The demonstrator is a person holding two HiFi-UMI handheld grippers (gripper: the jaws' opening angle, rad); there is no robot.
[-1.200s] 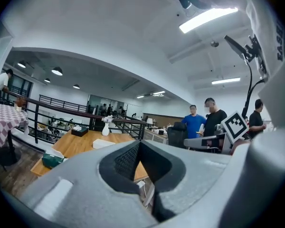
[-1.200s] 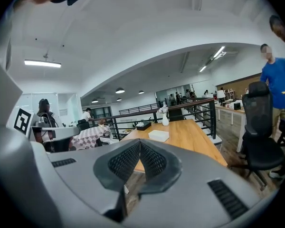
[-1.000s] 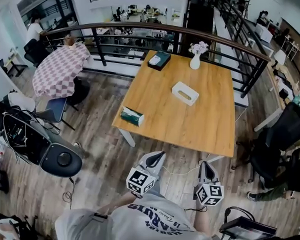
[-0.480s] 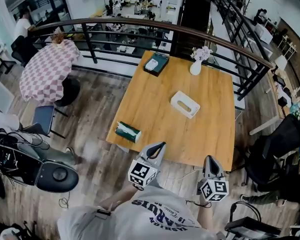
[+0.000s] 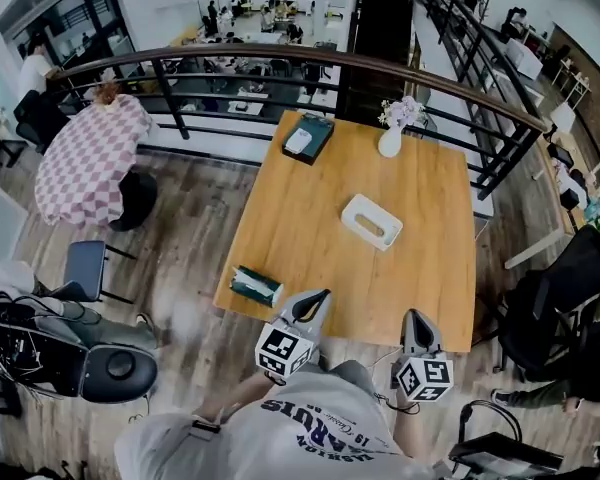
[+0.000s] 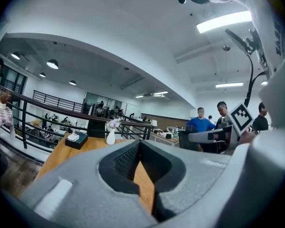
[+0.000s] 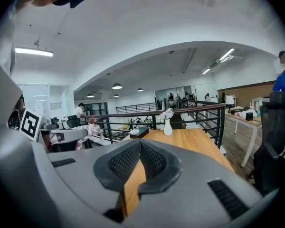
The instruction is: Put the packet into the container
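Both grippers have come forward to the table's [image 5: 430,268] near edge; the left gripper [image 5: 318,298] and right gripper [image 5: 412,320] hold their jaws pressed together, empty. The green packet [image 5: 256,285] lies untouched just left of the left jaws. The white container [image 5: 371,221] sits farther ahead between both, so the pick looks next.

Jaws of the right gripper [image 7: 140,145] together, empty, before a wooden table [image 7: 192,139] with white vase [image 7: 167,127]
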